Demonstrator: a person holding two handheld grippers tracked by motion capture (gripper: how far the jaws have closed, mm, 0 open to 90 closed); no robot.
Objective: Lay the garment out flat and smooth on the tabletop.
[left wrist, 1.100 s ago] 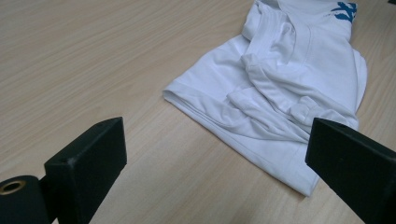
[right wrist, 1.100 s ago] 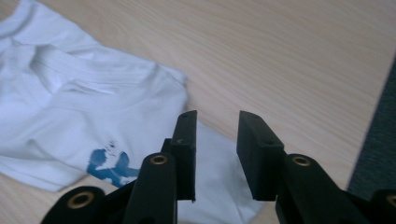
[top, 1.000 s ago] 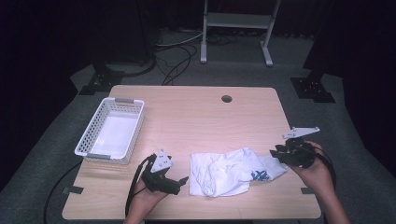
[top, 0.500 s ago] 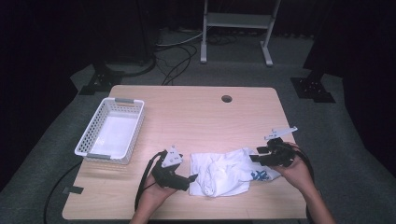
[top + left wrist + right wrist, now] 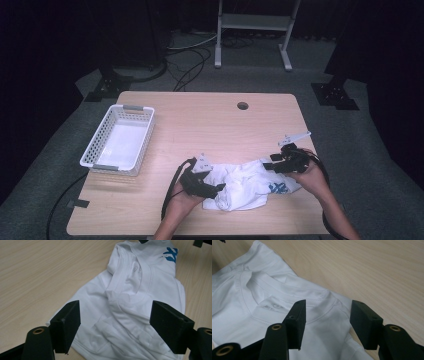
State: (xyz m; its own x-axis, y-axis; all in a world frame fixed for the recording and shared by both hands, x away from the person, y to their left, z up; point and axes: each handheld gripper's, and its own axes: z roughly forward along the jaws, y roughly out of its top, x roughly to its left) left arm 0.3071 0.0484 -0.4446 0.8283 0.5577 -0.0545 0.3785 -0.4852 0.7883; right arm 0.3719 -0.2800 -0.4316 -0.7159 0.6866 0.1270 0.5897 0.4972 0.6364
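Note:
A crumpled white T-shirt (image 5: 245, 185) with a blue print (image 5: 279, 187) lies near the front edge of the wooden table (image 5: 210, 125). My left gripper (image 5: 219, 189) is at the shirt's left edge. In the left gripper view its jaws (image 5: 116, 308) stand wide over the folds of the T-shirt (image 5: 130, 305); they have just been closing, and the pads do not press the cloth. My right gripper (image 5: 271, 165) is low at the shirt's right side. Its jaws (image 5: 328, 306) straddle the collar of the T-shirt (image 5: 262, 297); they have just been opening and grip nothing.
A white mesh basket (image 5: 145, 127) stands empty at the table's left side. A round cable hole (image 5: 242, 105) is in the far part of the tabletop. Bare wood stretches between the basket, the hole and the shirt. Cables trail from both grippers.
Both hands have come inward to the shirt: the left gripper moved right onto its left edge, the right gripper moved left and down to its right side. The shirt's left part looks slightly more bunched.

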